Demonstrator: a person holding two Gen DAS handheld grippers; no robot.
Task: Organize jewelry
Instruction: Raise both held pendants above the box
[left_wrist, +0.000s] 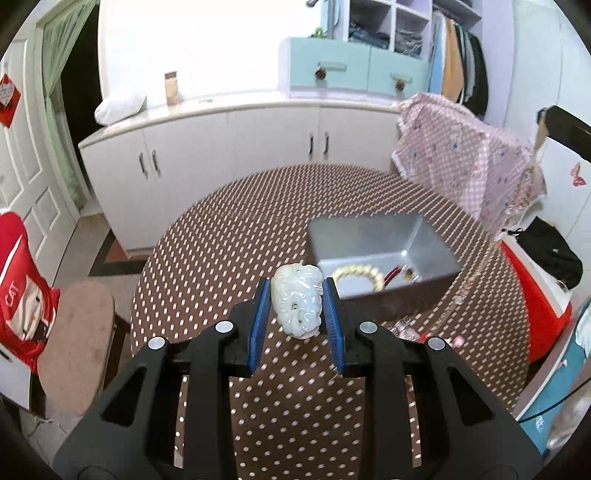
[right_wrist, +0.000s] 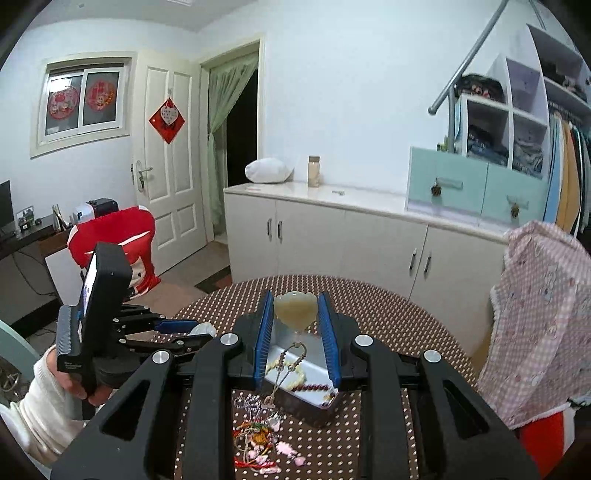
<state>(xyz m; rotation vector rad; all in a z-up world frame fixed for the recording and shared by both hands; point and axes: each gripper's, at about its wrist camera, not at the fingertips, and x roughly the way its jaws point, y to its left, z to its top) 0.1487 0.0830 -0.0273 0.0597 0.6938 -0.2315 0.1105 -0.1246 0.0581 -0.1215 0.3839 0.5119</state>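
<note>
My left gripper (left_wrist: 295, 286) is shut on a white carved jade pendant (left_wrist: 297, 301), held above the dotted brown table (left_wrist: 221, 251) just left of the grey metal box (left_wrist: 424, 254). The box holds a yellow bead bracelet (left_wrist: 356, 276) and a red bead strand (left_wrist: 393, 273). My right gripper (right_wrist: 295, 301) is shut on a yellowish jade pendant (right_wrist: 295, 308) with a beaded cord (right_wrist: 291, 360) hanging from it over the box (right_wrist: 317, 354). The left gripper (right_wrist: 184, 328) shows at the left in the right wrist view. A pile of loose jewelry (right_wrist: 262, 435) lies before the box.
Chairs stand around the table: one with a red cover (left_wrist: 18, 295) and a round stool (left_wrist: 74, 343) at left, one with pink checked fabric (left_wrist: 469, 158) at right. White cabinets (left_wrist: 240, 147) line the far wall.
</note>
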